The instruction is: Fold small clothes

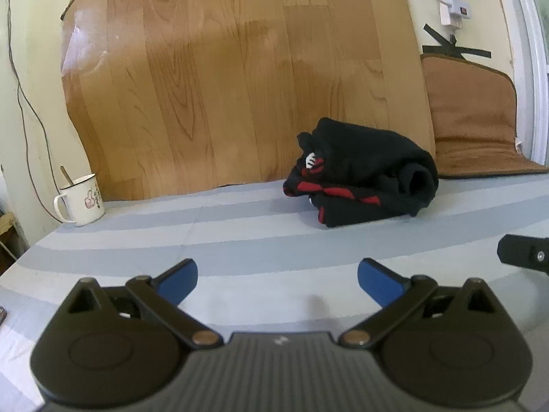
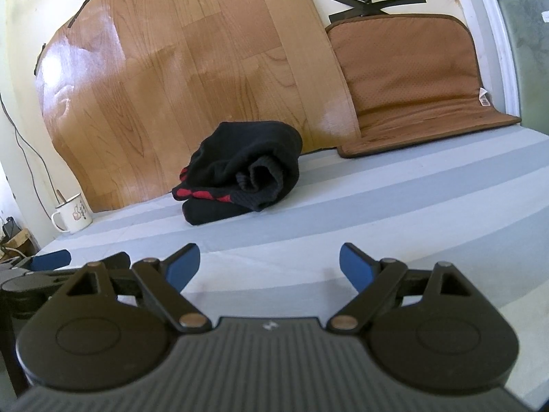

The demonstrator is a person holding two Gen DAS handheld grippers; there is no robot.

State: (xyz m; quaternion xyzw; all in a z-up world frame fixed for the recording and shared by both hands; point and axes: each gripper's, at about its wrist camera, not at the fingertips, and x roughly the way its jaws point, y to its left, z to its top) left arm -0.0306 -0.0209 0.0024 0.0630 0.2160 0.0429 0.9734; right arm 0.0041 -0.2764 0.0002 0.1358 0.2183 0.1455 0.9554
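Observation:
A small black garment with red trim lies in a folded, rolled bundle on the striped grey sheet, near the back against the wood-pattern panel. It also shows in the right wrist view. My left gripper is open and empty, well in front of the garment. My right gripper is open and empty, also in front of it. Part of the right gripper shows at the left wrist view's right edge. The left gripper shows at the lower left of the right wrist view.
A white enamel mug with a spoon stands at the back left, also in the right wrist view. A brown cushion leans on the wall at the back right. A wood-pattern panel covers the back wall.

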